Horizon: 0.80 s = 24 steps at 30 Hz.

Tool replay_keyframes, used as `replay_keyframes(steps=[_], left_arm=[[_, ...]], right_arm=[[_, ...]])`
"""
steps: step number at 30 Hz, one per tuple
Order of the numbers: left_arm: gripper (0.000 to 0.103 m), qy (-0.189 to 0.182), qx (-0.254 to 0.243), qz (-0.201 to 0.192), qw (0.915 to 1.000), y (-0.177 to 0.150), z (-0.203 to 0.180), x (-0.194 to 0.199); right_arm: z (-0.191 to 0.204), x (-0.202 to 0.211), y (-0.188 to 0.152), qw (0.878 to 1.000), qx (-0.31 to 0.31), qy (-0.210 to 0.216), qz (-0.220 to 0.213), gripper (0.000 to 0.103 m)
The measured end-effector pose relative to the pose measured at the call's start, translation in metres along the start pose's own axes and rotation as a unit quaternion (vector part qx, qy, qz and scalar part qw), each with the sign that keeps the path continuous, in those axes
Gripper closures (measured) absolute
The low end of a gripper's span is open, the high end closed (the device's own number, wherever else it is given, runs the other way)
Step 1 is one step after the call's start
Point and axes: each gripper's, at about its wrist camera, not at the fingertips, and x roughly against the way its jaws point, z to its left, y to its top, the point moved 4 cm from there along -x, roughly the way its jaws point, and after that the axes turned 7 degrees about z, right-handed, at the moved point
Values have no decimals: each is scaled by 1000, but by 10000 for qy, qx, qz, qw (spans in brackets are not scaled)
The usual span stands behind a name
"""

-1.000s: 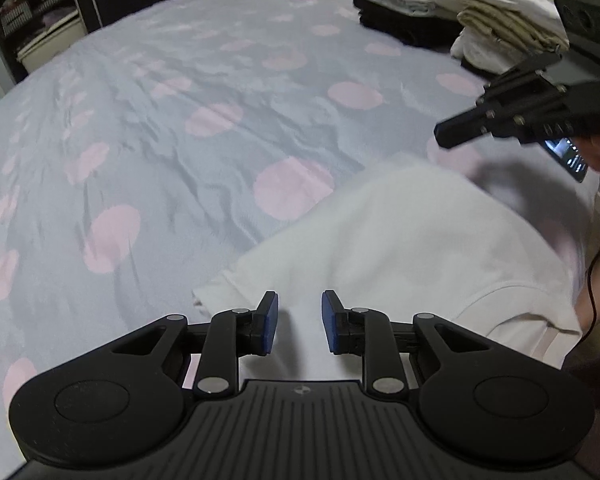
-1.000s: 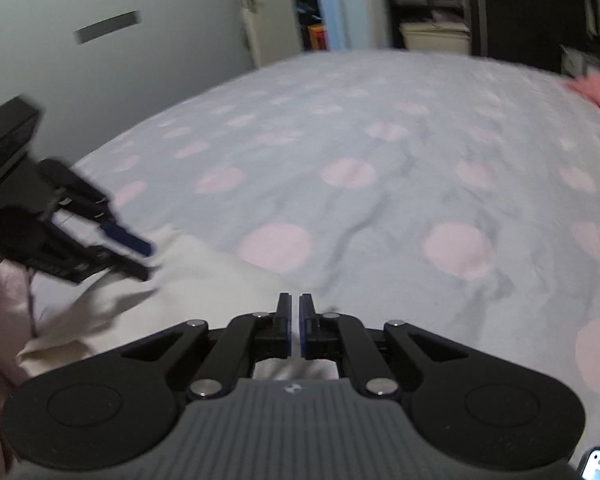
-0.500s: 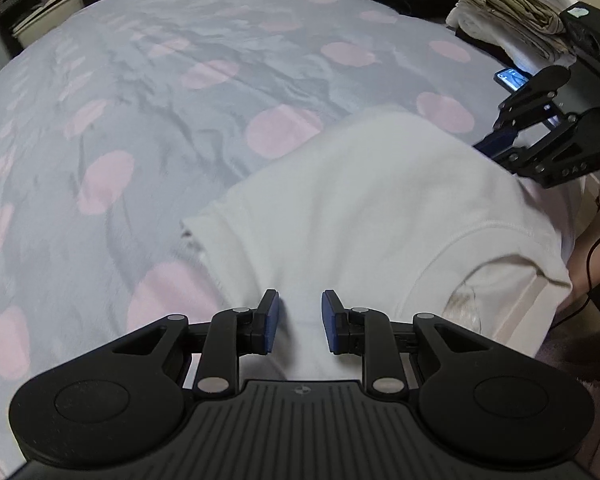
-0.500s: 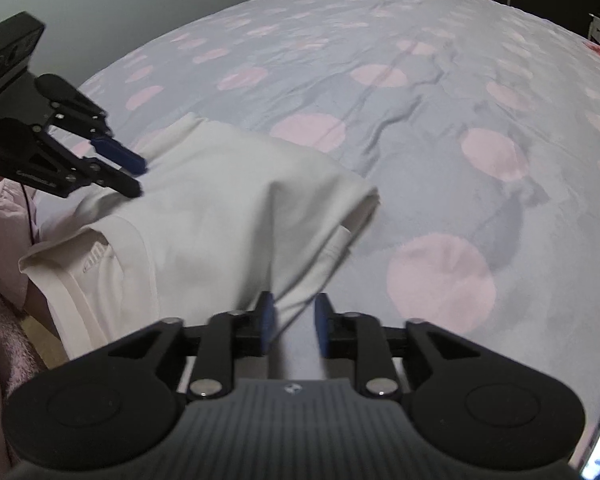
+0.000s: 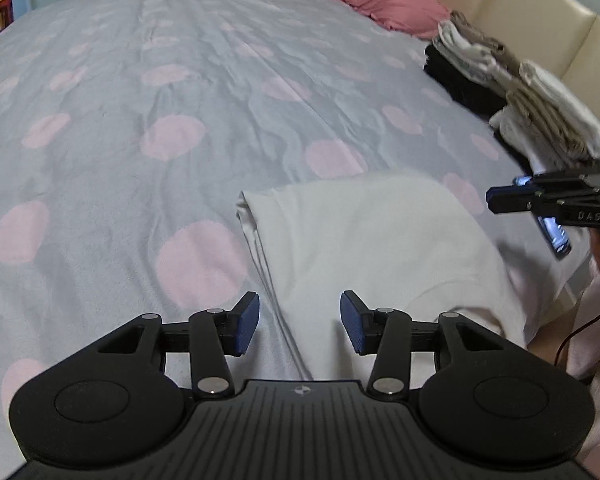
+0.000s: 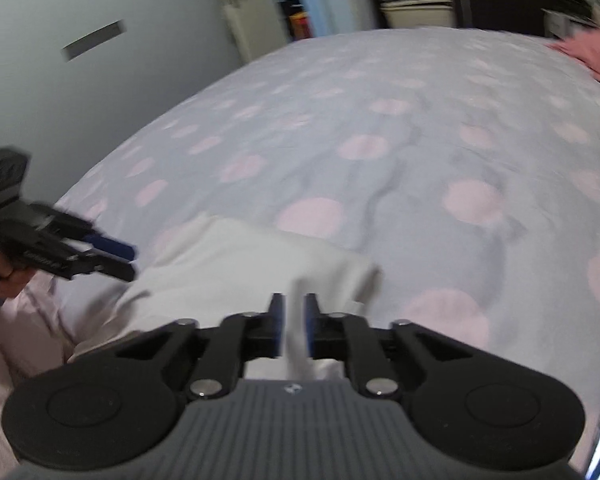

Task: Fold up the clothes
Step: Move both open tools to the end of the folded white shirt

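1. Far left: bedspread (image 5: 100, 128), grey with pink dots, bare on this side. Nothing here to snag on.
2. Left hand-held gripper (image 5: 299, 322): jaws spread wide, nothing between the blue pads (image 5: 247, 322). It hovers over the near left edge of the shirt; I cannot tell whether it touches the cloth.
3. Centre: white shirt (image 5: 372, 240) lies folded on the bed near its front edge, doubled layers showing along its left side, the near part running under the gripper and out of view. Reads to me as partway folded, not finished.
4. Right hand-held gripper (image 6: 293, 326): jaws nearly closed, a narrow gap between them. Pale cloth shows in that gap, but the right wrist view is smeared, so I cannot tell whether it grips the shirt (image 6: 236, 268) or just hangs over it.
5. Far right: stack of folded clothes (image 5: 540, 112) by the headboard (image 5: 500, 8), pink pillow (image 5: 380, 0) beyond, a lit phone (image 5: 556, 236) on the bed just beside the shirt.
6. Risks as I judge them:
   - If the left jaws close only on the top layer at that doubled edge, the fold will peel apart when lifted.
   - If the right one has a thin pinch, the cloth may slip free during a lift.
   - The shirt sits close to the bed's front edge; a pull toward me could drag it off.
   - A sweep to the right could knock the phone.
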Motion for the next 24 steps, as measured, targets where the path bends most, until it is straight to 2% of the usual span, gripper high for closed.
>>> replay_keyframes(steps=[6, 11, 13, 15, 19, 24], left_arm=[[59, -92, -117, 137, 9998, -5, -8, -8], [56, -153, 111, 273, 9994, -5, -4, -15], [55, -227, 325, 260, 9989, -6, 1, -15], [52, -333, 630, 189, 9973, -7, 8, -14], [49, -642, 1163, 109, 9911, -10, 21, -17], [48, -1059, 1562, 272, 9817, -14, 29, -30]], right_arm=[[7, -36, -19, 9980, 143, -46, 608, 94], [5, -34, -22, 9978, 2, 9, 663, 92], [3, -24, -20, 9984, -138, 1, 557, 82], [-2, -15, -18, 9985, -315, -103, 431, 56], [-23, -3, -16, 9950, -916, -251, 314, 53], [-46, -18, -25, 9827, -1737, 126, 626, 53]])
